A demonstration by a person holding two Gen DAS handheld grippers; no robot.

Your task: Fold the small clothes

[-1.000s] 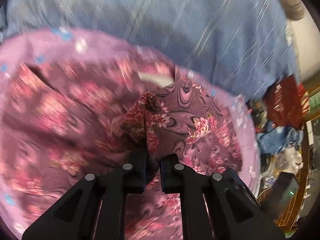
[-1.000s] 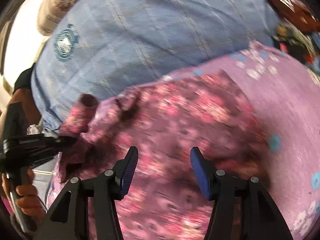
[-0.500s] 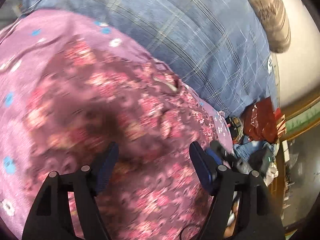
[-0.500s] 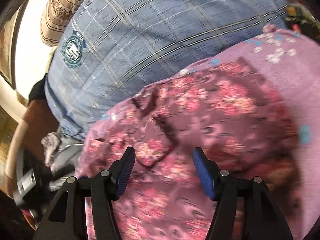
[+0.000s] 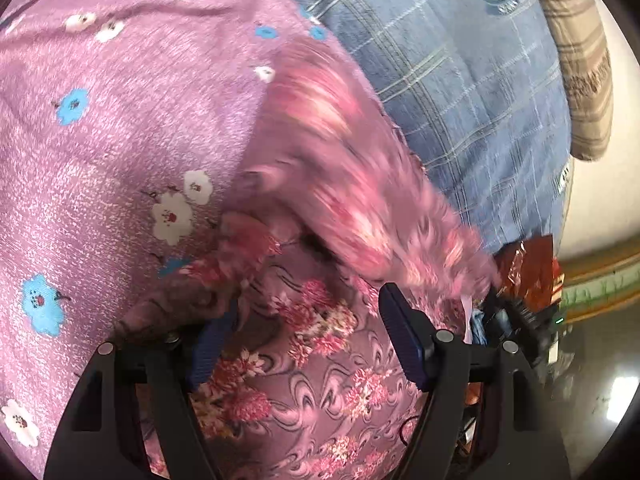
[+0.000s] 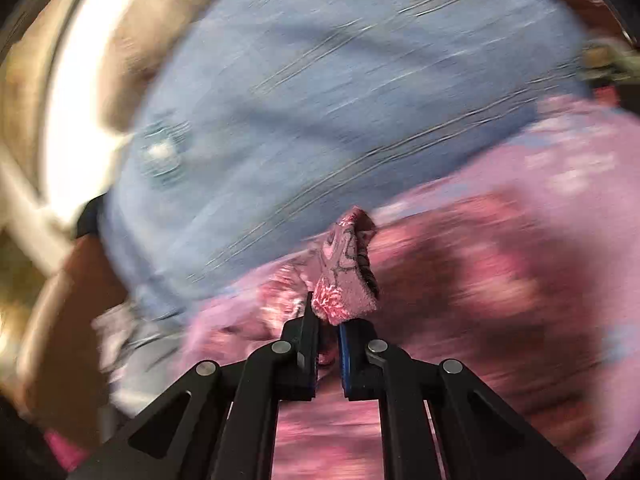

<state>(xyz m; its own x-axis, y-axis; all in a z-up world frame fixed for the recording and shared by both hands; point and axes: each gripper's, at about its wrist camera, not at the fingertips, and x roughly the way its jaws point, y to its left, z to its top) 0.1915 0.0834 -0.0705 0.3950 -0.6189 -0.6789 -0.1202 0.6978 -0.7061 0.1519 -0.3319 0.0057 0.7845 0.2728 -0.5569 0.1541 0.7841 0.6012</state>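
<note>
A small maroon floral garment (image 5: 320,344) lies on a pink flowered sheet (image 5: 100,120). My left gripper (image 5: 304,336) is open just above it, and a fold of the cloth drapes over its left finger. A blurred flap of the garment (image 5: 360,184) is lifted over the rest. My right gripper (image 6: 328,328) is shut on a bunched edge of the garment (image 6: 348,276) and holds it up. The right wrist view is strongly blurred by motion.
A blue plaid blanket (image 5: 460,80) lies behind the pink sheet and also shows in the right wrist view (image 6: 320,100). A striped brown pillow (image 5: 580,60) is at the far right. Red packaging and clutter (image 5: 532,272) sit past the bed's edge.
My left gripper let go of the garment and stayed open. My right gripper, open before, has shut on a garment edge and is swinging it across.
</note>
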